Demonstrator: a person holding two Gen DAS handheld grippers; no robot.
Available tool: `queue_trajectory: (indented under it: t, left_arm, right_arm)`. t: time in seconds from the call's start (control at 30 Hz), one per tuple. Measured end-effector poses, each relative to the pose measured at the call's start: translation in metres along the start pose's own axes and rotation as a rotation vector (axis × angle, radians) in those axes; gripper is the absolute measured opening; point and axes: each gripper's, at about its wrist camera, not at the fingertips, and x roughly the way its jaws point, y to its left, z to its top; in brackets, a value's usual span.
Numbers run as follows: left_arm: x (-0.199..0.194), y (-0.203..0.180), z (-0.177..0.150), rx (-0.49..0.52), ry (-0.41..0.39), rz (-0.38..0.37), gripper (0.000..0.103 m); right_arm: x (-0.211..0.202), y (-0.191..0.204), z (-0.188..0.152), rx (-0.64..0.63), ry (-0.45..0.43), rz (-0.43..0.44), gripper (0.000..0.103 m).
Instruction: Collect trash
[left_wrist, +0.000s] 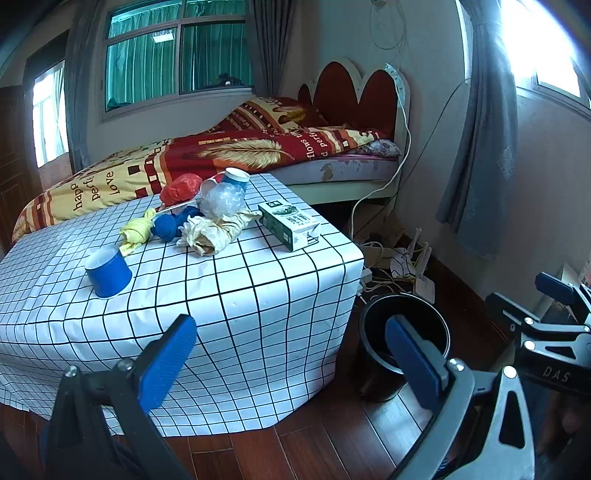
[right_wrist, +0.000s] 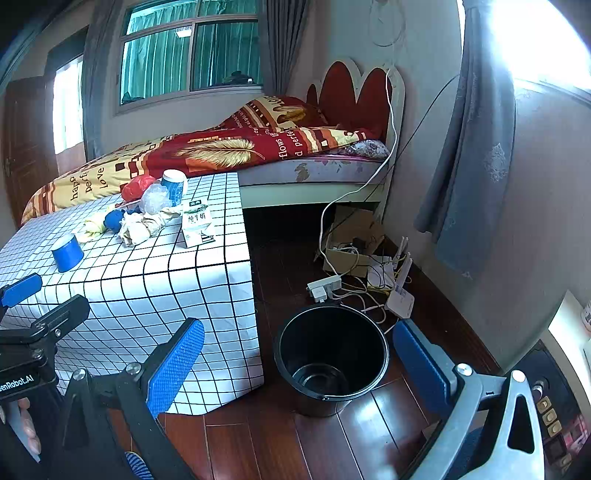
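Left wrist view: trash pile (left_wrist: 199, 218) sitting at far side of checkered tablecloth (left_wrist: 221, 295) — crumpled paper, clear plastic, red bag, milk carton (left_wrist: 290, 223), blue paper cup (left_wrist: 108, 271). Round black bucket (right_wrist: 330, 356) standing on wood floor, right of table. Left gripper (left_wrist: 291, 354) and right gripper (right_wrist: 297, 360) both gaping wide, carrying nothing.

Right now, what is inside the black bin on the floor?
The black bin looks empty: bare walls and bottom show in the right wrist view. The near inner wall, below the rim, is hidden.

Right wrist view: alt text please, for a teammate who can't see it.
An empty black bin stands on the wood floor beside a grid-cloth table holding a milk carton, blue cups and crumpled trash. The right gripper is open and holds nothing.
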Motion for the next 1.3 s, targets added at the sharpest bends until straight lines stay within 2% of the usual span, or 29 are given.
queue_trajectory:
  t: [1.3]
  left_arm:
    - [-0.0032,0.0004,-0.0017,0.003,-0.002,0.007,0.103]
  right_arm:
    - [0.0008,0.0046,-0.0007,-0.013,0.004,0.000,0.103]
